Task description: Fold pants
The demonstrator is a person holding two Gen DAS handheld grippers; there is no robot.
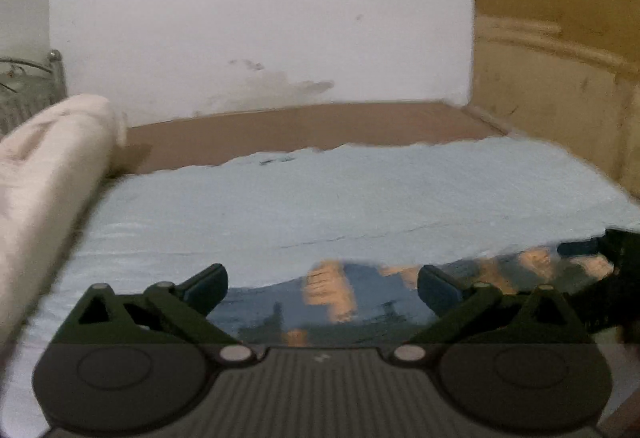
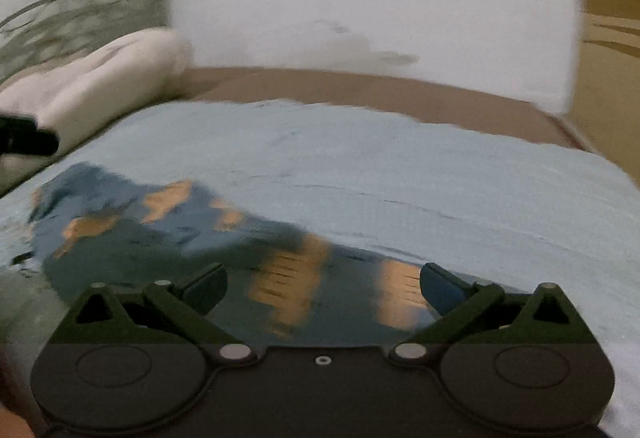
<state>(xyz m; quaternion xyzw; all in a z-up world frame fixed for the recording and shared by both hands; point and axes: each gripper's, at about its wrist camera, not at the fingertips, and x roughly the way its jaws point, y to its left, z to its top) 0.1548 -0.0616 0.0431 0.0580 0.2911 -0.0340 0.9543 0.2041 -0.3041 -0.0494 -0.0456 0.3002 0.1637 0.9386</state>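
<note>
**Both grippers wide open above the pants**

Nearest the lenses, the dark two-finger left gripper [image 1: 322, 288] and the matching right gripper [image 2: 324, 288] are seen with their jaws spread to the full, and nothing is held between the fingers of either. Just beyond the fingertips, the dark blue pants with orange patches [image 2: 208, 242] are laid flat on the pale blue bedsheet [image 2: 420, 174]; in the left wrist view the same pants [image 1: 340, 298] are seen low in the frame, running off to the right, where part of the right gripper is glimpsed at the edge. No contact between pads and cloth is shown in either view. Both pictures are blurred by motion, so the fold lines of the garment cannot be made out. Farther off to the left, a rolled cream-white blanket [image 1: 48, 178] is lain along the sheet's edge. Behind it, a brown strip of mattress [image 1: 304, 126] is exposed, and a stained white wall [image 1: 260, 18] closes the scene.
</note>
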